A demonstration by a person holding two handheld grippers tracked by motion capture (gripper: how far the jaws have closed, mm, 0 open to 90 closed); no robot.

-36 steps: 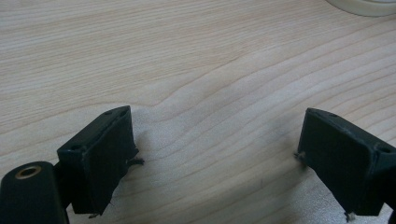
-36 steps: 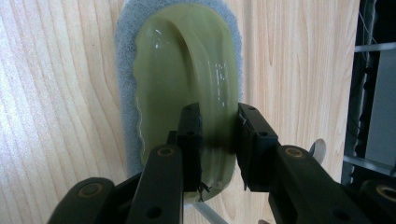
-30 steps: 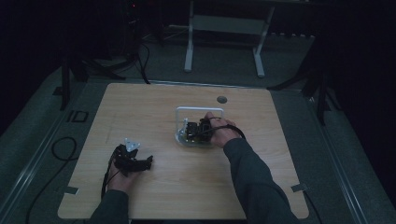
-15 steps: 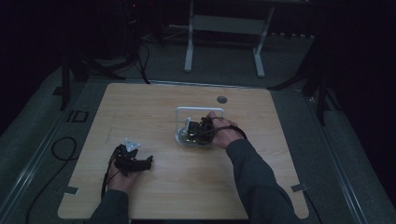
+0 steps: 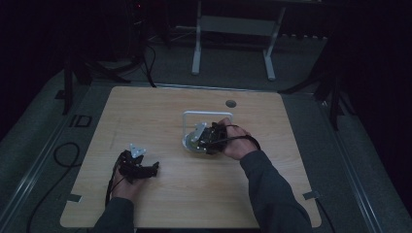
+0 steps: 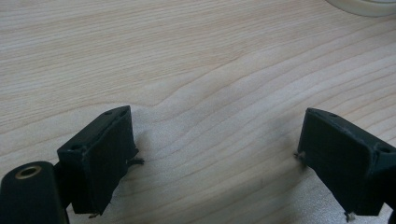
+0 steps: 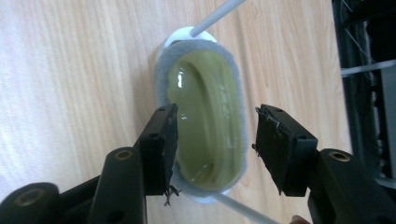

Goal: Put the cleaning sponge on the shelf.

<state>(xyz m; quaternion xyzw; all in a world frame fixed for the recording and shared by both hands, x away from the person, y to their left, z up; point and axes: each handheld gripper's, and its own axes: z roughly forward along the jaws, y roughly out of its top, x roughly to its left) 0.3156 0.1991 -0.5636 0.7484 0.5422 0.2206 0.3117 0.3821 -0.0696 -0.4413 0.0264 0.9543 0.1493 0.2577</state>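
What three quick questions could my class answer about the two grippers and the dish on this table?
1. True or false: the left gripper is holding something.
2. Which is nearest to the green dish? A) the right gripper B) the left gripper C) the table's near edge
3. What colour is the dish's rim?

Key:
1. False: its jaws stand open over bare table.
2. A. The right gripper's jaws have just been opening. The dish sits beyond the gap and is not clamped.
3. Grey.
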